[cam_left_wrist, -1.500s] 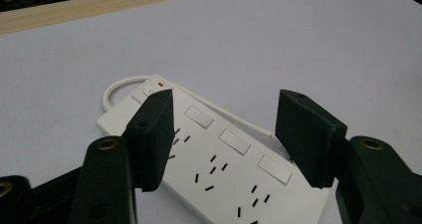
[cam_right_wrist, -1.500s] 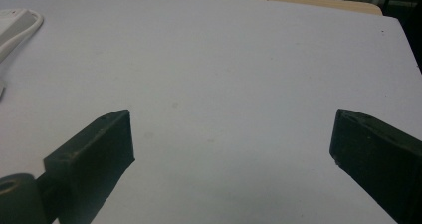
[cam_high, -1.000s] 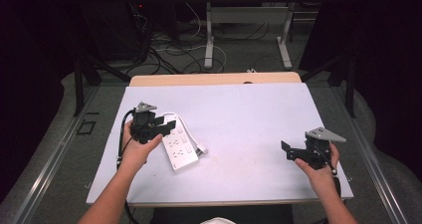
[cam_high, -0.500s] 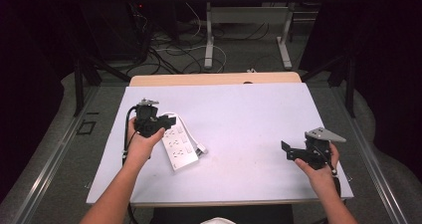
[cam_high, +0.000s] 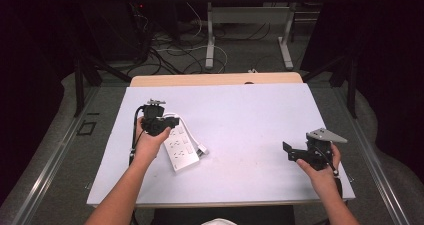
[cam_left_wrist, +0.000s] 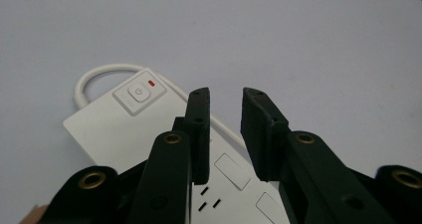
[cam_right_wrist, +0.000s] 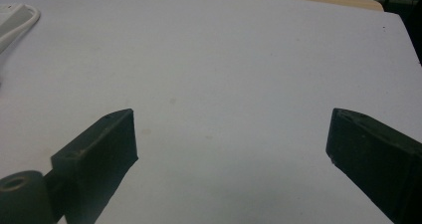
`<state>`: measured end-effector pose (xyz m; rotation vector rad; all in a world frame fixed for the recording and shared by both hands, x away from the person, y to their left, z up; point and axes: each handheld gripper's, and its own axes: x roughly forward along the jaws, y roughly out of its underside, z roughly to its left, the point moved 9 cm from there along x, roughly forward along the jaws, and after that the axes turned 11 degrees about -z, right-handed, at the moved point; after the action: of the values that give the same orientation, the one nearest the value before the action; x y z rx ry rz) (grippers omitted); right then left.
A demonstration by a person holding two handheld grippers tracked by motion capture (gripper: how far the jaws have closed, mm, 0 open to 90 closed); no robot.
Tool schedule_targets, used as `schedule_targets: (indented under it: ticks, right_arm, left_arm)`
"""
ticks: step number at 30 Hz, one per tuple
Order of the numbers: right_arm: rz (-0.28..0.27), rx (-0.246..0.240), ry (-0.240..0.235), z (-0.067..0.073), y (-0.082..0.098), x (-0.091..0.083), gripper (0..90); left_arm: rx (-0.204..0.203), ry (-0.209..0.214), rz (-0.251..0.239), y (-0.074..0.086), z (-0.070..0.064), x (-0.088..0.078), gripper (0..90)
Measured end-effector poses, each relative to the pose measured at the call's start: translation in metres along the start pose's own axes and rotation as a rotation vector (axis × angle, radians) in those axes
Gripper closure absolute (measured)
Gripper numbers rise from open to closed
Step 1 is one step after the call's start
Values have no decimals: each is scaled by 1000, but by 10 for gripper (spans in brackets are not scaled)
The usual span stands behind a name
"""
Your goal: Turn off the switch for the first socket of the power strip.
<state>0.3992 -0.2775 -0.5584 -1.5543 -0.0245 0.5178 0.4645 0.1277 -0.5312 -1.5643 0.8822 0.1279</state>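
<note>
Strip [cam_high: 181,147]: flat on counter [cam_high: 250,115], 9 o'clock side | Left claw [cam_left_wrist: 225,102]: over its switch end, jaws just narrowing, nothing gripped, lined up to press | Right claw [cam_right_wrist: 231,134]: wide open, empty, parked at 4 o'clock, keeping your reach clear.

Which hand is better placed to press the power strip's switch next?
Left, most likely. The left tongs hover right over the power strip, their jaws just narrowed with nothing between them, the switch just ahead. The right tongs sit open at the table's far side.
</note>
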Motion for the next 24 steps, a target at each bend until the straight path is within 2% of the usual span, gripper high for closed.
schedule_targets:
  ticks: [9, 12, 17, 19, 22, 24]
  right_arm:
    - [10, 1, -2, 0, 1, 0, 55]
    - [10, 3, -5, 0, 2, 1, 57]
    - [20, 2, -7, 0, 3, 0, 64]
    - [21, 1, -12, 0, 4, 2, 78]
    - [50, -25, -38, 3, 9, 2, 119]
    - [53, -24, -41, 4, 9, 3, 121]
  left_arm:
    - [-15, -8, 25, 6, 0, 11, 790]
    - [-9, -8, 32, 7, 1, 14, 796]
    - [-23, -15, 43, 9, 2, 17, 799]
    - [-20, -23, 44, 10, 4, 19, 803]
    - [-25, -28, 47, 11, 6, 21, 817]
    - [-29, -25, 64, 12, 7, 21, 822]
